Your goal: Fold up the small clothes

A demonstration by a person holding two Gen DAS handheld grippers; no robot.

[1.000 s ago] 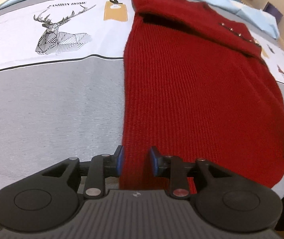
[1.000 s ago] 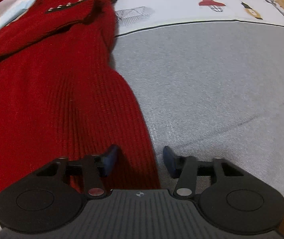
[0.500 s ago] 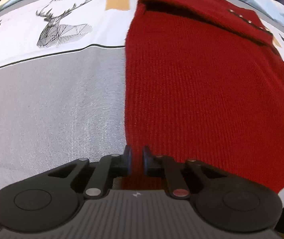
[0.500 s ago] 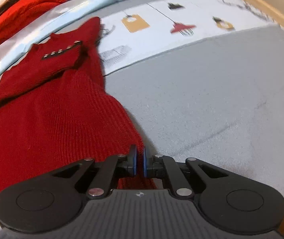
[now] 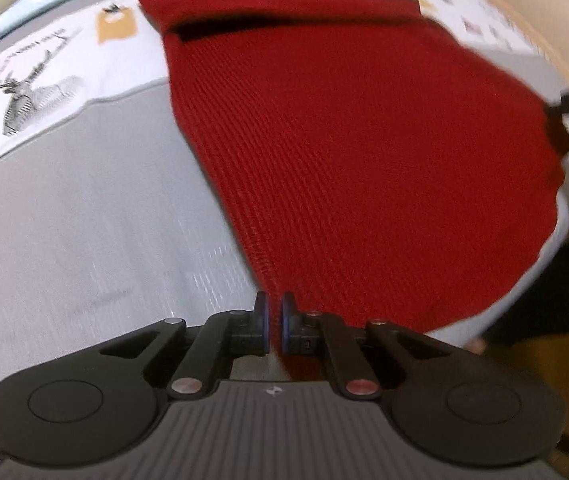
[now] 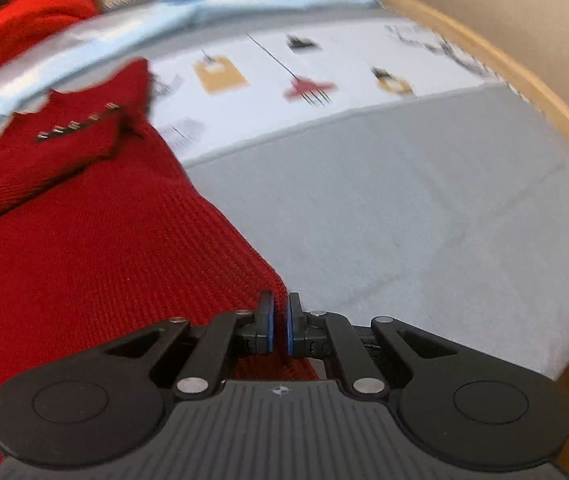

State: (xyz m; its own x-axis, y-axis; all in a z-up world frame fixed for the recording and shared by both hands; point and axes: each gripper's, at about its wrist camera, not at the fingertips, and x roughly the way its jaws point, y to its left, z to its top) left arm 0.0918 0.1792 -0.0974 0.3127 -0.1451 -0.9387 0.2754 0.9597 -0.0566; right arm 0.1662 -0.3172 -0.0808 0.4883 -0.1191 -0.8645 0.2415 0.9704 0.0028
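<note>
Sweater: a red knit sweater (image 5: 364,152) lies spread on the grey bed cover (image 6: 404,208), its collar with a row of small metal studs (image 6: 76,124) at the far end.
Left gripper: the left gripper (image 5: 274,322) has just closed and pinches the sweater's near left corner.
Right gripper: the right gripper (image 6: 280,322) has just closed and clamps the near right corner.
Surroundings: a printed white band with a deer drawing (image 5: 32,96) crosses the far part of the bed.
</note>
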